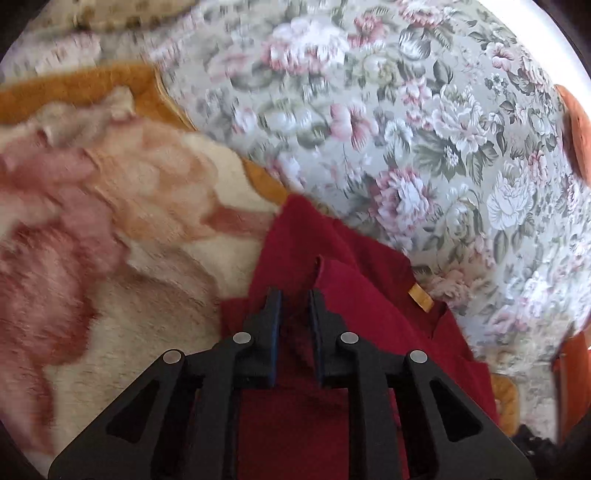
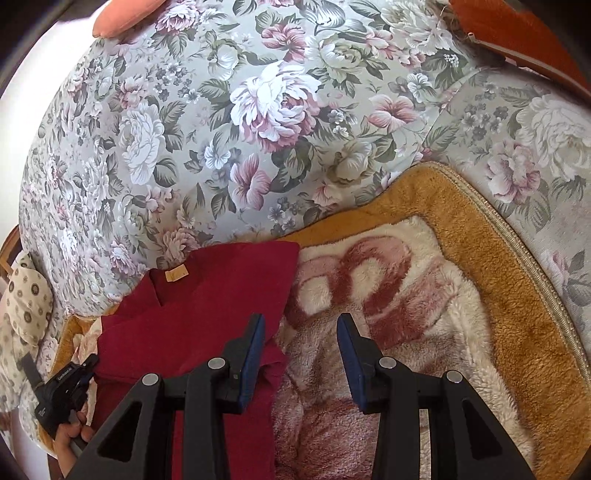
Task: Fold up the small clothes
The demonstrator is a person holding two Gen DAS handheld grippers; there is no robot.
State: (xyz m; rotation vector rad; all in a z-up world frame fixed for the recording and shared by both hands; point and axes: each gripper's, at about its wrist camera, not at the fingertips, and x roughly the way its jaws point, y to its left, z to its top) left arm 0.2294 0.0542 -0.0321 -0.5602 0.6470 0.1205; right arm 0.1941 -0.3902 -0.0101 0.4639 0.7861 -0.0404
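Observation:
A dark red garment with a tan neck label lies on a fluffy cream, pink and orange blanket. In the left wrist view my left gripper is shut on a fold of the red garment, with cloth bunched between the fingers. In the right wrist view my right gripper is open and empty, its left finger over the garment's right edge, its right finger above the blanket. The left gripper also shows at lower left there, held by a hand.
A floral sofa back rises behind the blanket. An orange cushion lies at the right edge of the left wrist view. A patterned cream cushion is at far left. A wooden frame runs at top right.

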